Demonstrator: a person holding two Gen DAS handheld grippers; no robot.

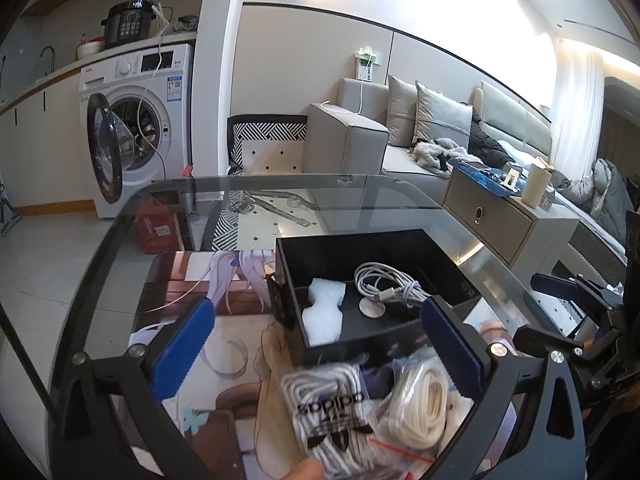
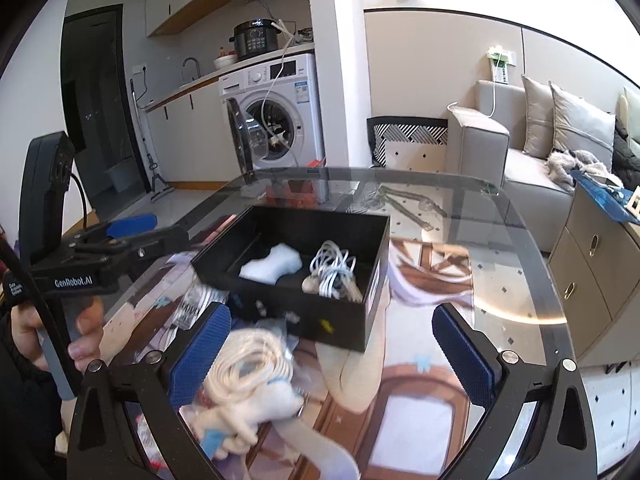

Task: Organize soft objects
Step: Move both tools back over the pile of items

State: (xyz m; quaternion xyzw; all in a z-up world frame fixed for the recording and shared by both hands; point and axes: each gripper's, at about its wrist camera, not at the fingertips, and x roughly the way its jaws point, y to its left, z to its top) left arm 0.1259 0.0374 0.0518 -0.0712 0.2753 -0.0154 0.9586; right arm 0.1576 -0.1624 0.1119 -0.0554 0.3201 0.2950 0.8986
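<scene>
Now you tilt both the left gripper (image 1: 316,344) and right gripper (image 2: 332,344) downward before the black box (image 2: 372,280), jaws spread wide, gripping nothing.

Foam piece (image 1: 322,312) left of coiled cable (image 1: 390,284) inside box (image 1: 340,248) on table (image 1: 120,248), bagged cords (image 1: 360,408) just before it.

The black body of the left gripper (image 2: 132,236) carries "GenRobot.AI" in white letters. The clear bag (image 1: 340,420) of striped cloth bears a black printed brand word with a three-leaf logo, seen upside down. The washing machine's (image 2: 280,112) labels are too small to read.
</scene>
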